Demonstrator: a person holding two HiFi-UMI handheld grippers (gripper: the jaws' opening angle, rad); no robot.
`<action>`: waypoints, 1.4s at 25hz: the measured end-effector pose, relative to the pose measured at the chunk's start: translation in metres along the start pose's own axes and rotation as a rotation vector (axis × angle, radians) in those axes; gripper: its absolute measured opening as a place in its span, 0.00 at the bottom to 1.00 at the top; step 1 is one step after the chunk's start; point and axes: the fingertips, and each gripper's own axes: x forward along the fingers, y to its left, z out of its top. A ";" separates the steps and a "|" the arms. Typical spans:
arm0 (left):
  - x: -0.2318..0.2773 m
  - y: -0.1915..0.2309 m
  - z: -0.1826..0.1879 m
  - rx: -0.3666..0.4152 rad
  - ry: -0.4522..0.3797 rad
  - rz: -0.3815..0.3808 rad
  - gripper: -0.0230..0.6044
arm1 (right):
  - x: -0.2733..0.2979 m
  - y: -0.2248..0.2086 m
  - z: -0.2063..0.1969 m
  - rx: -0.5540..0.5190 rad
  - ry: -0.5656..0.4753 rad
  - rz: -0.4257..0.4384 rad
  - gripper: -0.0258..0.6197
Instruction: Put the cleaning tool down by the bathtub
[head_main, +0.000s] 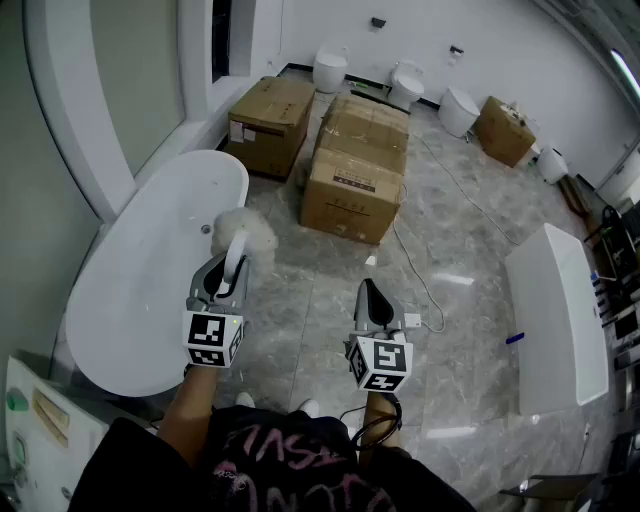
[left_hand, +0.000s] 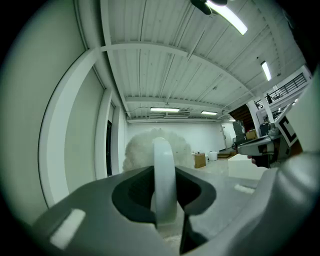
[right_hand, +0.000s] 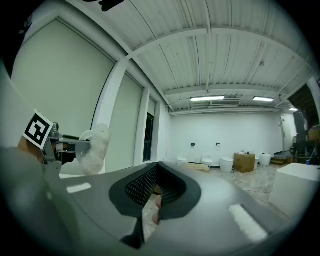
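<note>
Fingers (left_hand: 90, 212) of the left gripper (head_main: 222, 284) were closed narrowly on the white handle of the cleaning tool (head_main: 247, 230); the handle ran straight up between the two jaws, fluffy white head beyond the tips. Right gripper (head_main: 372, 302): jaws drawn together, nothing between them, touching nothing.

Position: the tool was held off the ground, with its head over the near rim of the bathtub (head_main: 120, 290) in the head view, where the rim meets the marble floor (head_main: 300, 285). The right gripper was well apart from it, over open floor.

Step (judged): carry phase, tool not yet set down. The next move would call for lowering the left gripper until the tool rests on the floor just beside the tub wall, then parting the jaws only once it is supported. Risk: the soft head may let the handle tip over on release.
</note>
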 end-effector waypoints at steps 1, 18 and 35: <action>0.000 0.001 -0.001 0.000 0.000 -0.001 0.18 | 0.001 0.001 -0.001 0.000 0.002 -0.001 0.07; 0.002 0.013 -0.020 -0.012 0.030 -0.022 0.18 | 0.008 0.013 -0.006 -0.020 0.005 -0.020 0.08; -0.022 0.067 -0.047 -0.022 0.057 -0.094 0.18 | 0.017 0.084 -0.032 -0.050 0.071 -0.066 0.08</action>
